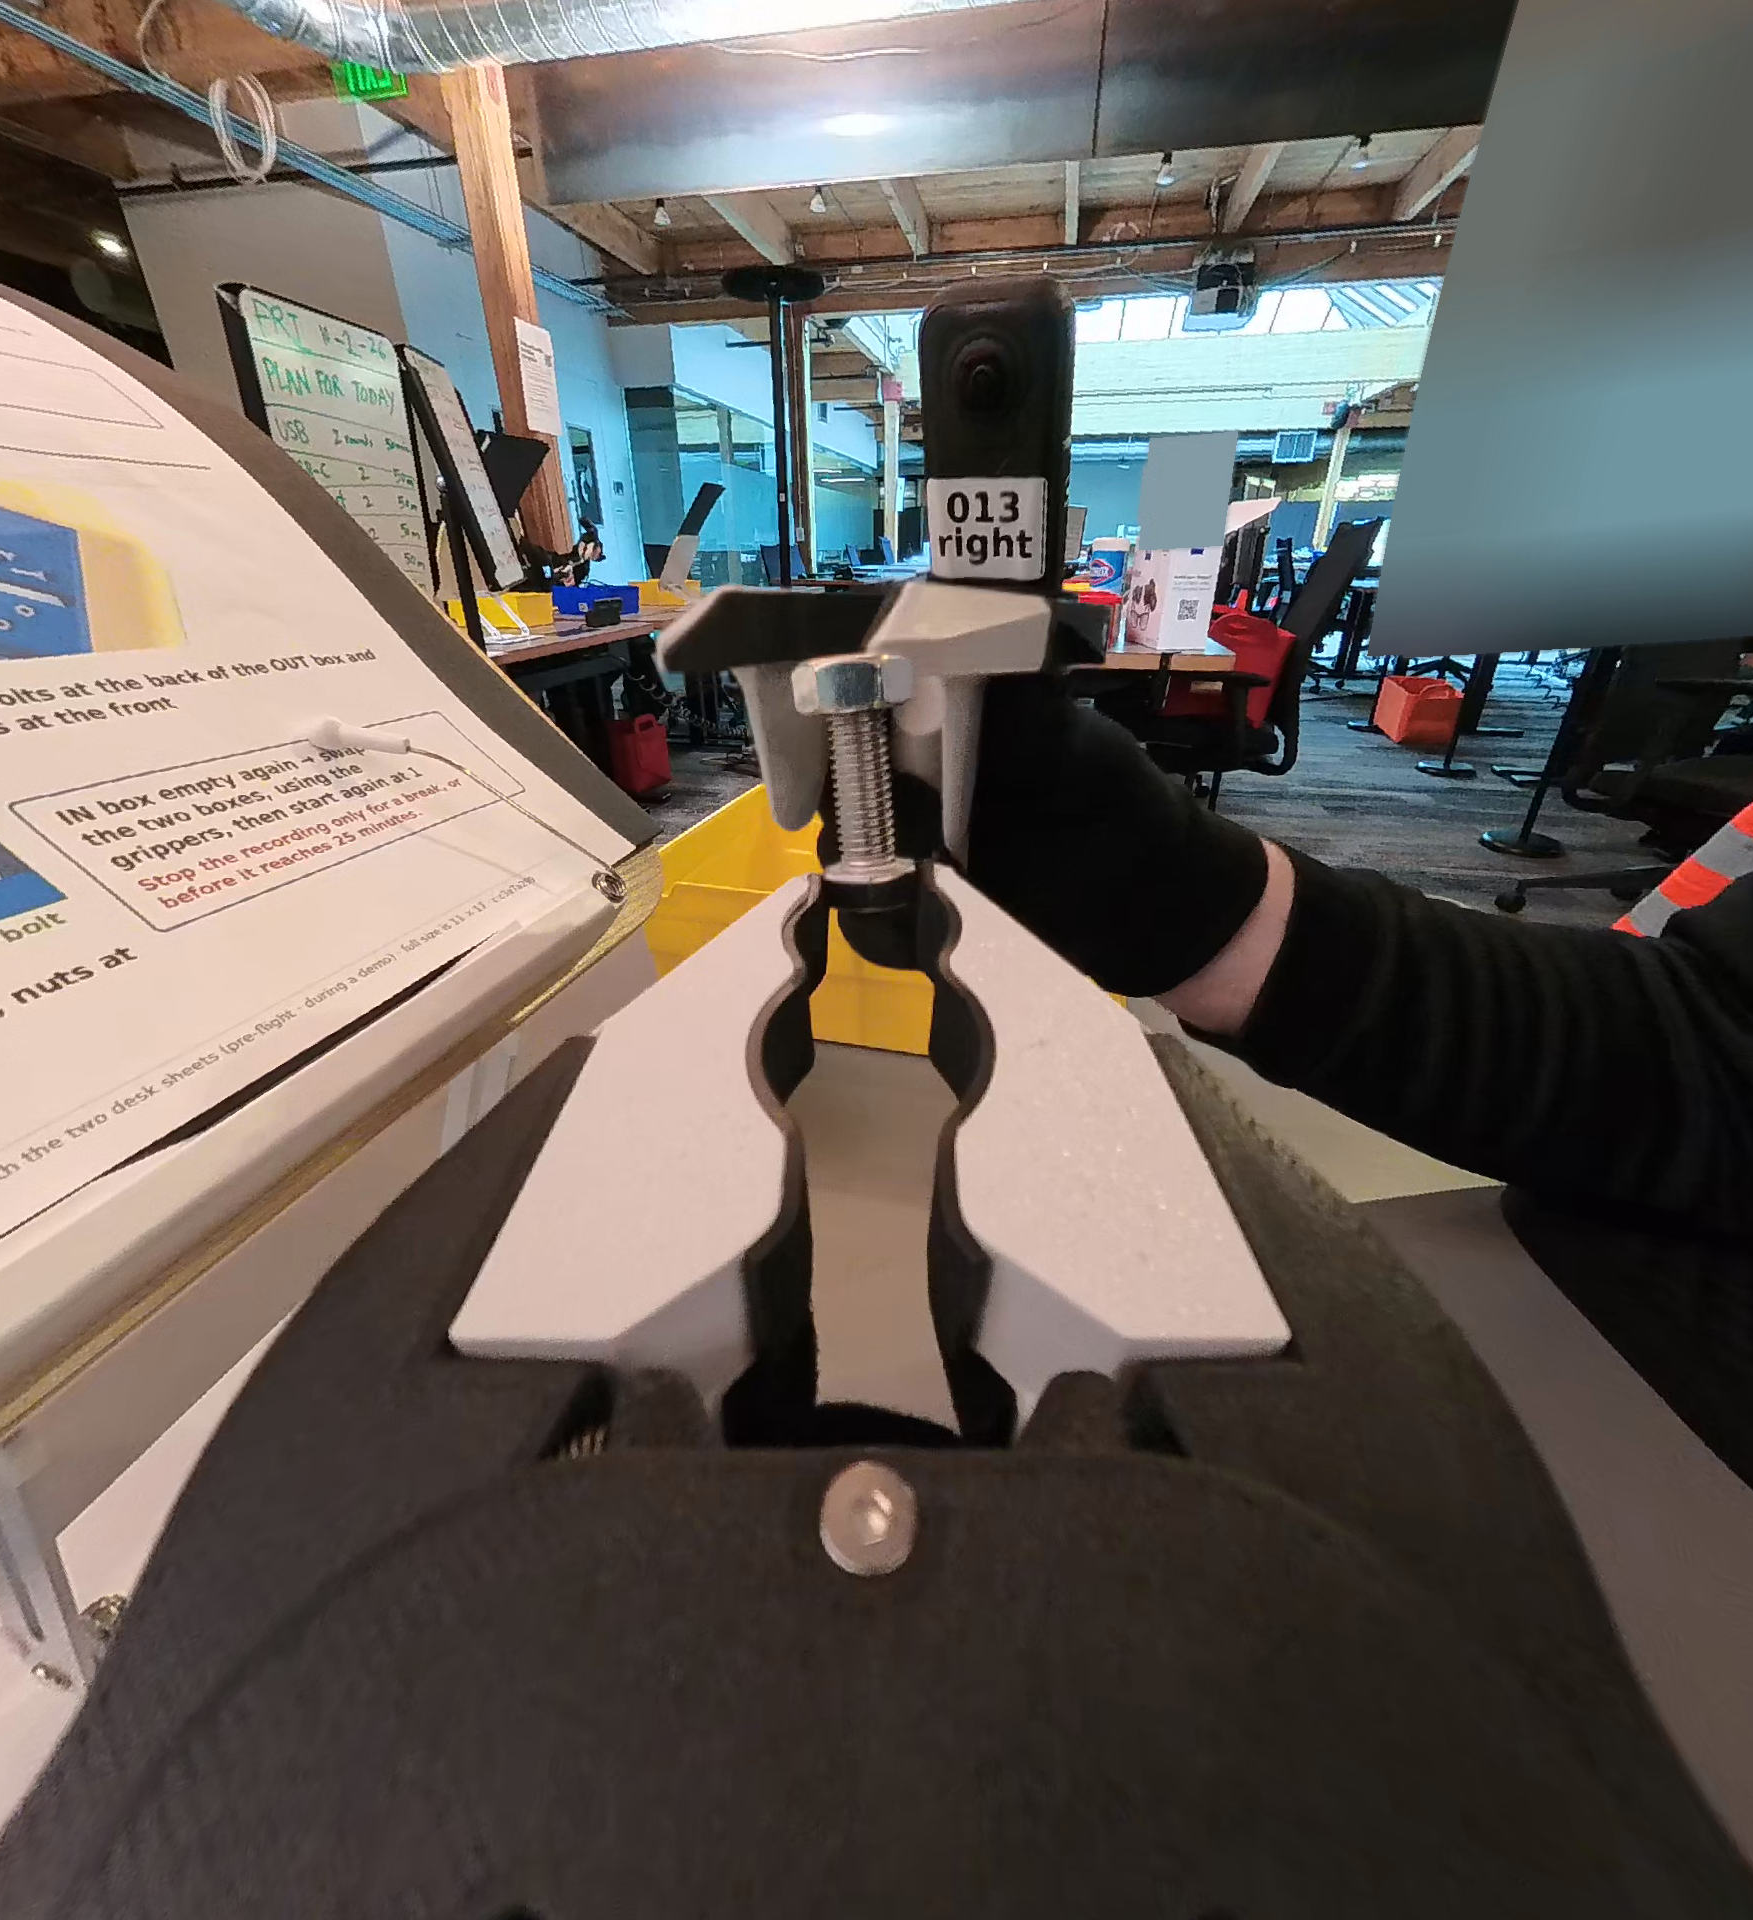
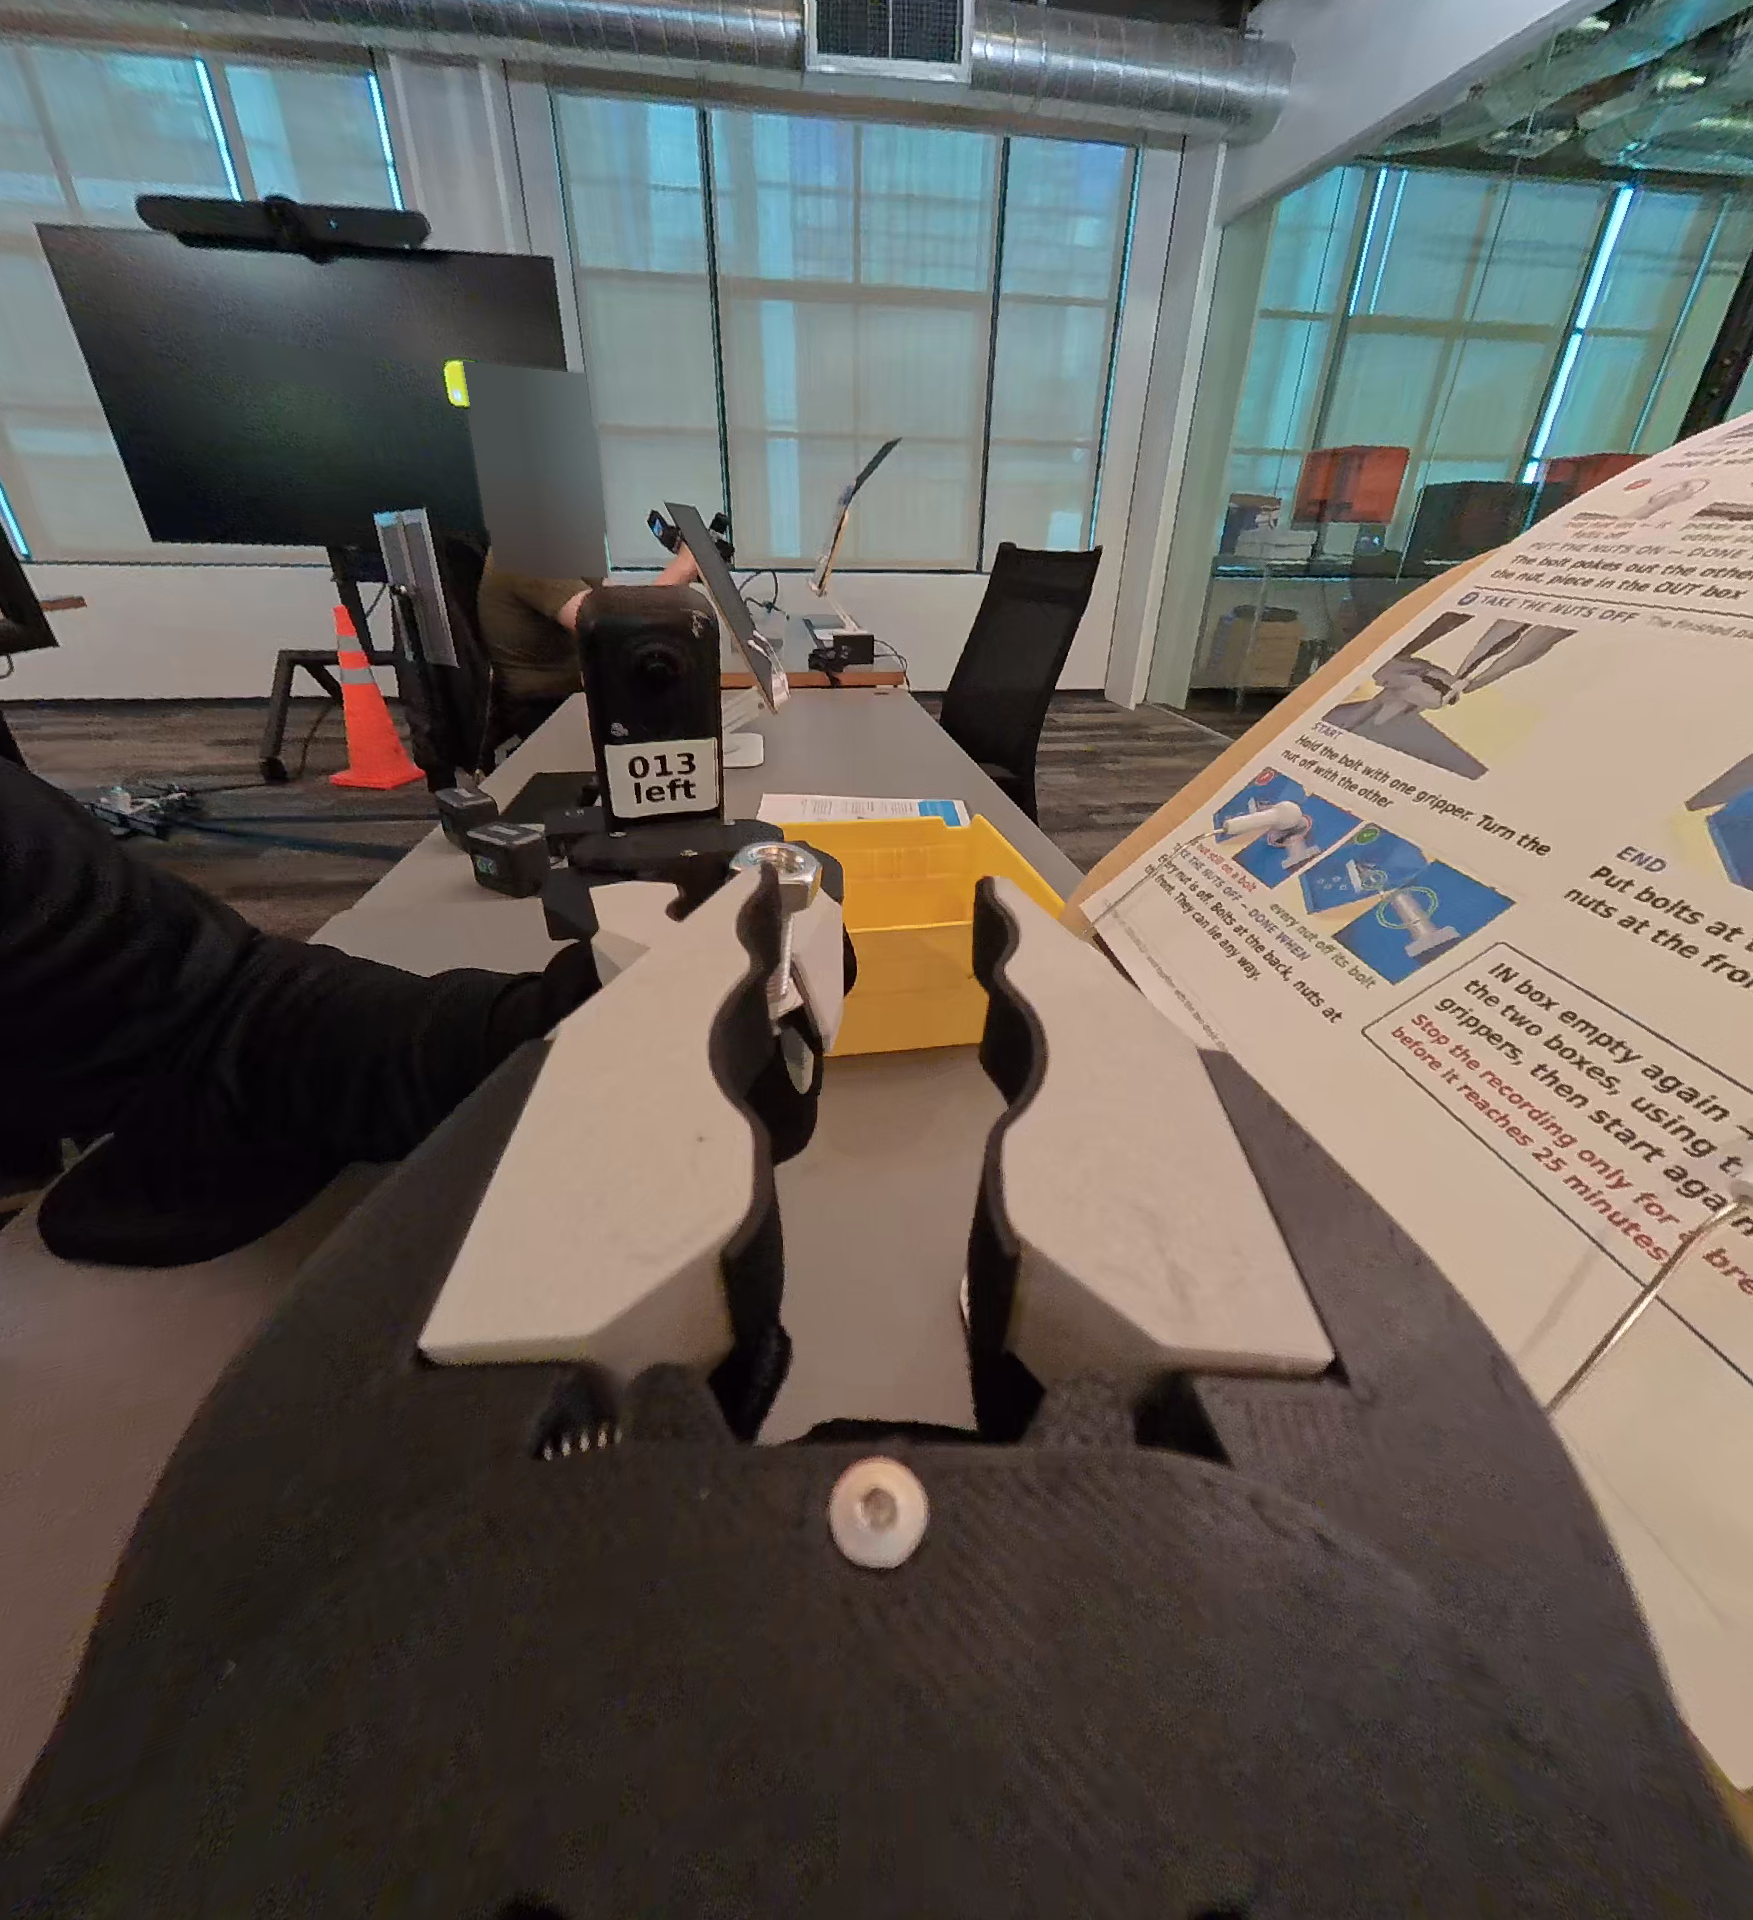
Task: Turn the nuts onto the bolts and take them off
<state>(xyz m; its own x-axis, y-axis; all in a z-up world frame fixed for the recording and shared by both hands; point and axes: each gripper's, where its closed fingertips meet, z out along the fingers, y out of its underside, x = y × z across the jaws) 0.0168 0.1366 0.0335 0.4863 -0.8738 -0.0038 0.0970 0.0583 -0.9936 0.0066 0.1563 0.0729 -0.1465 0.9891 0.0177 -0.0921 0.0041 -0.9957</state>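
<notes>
Pinching upright bolt (image 1: 859, 790), left hand-held gripper (image 1: 870, 894), right hand-held gripper (image 2: 872, 896) spread around it

bolt (image 1: 859, 774): lower tip hidden between left tongs (image 1: 872, 883) | nut (image 2: 787, 871): largely behind right tongs' finger (image 2: 643, 1039) | yellow bin (image 2: 903, 935): partly masked by fingers | instruction sheet (image 1: 176, 779): cut by frame edge

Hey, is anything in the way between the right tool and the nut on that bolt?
Nothing visible. The nut tops the bolt that the left tool holds upright, and the open right tool sits right beside it.
</notes>
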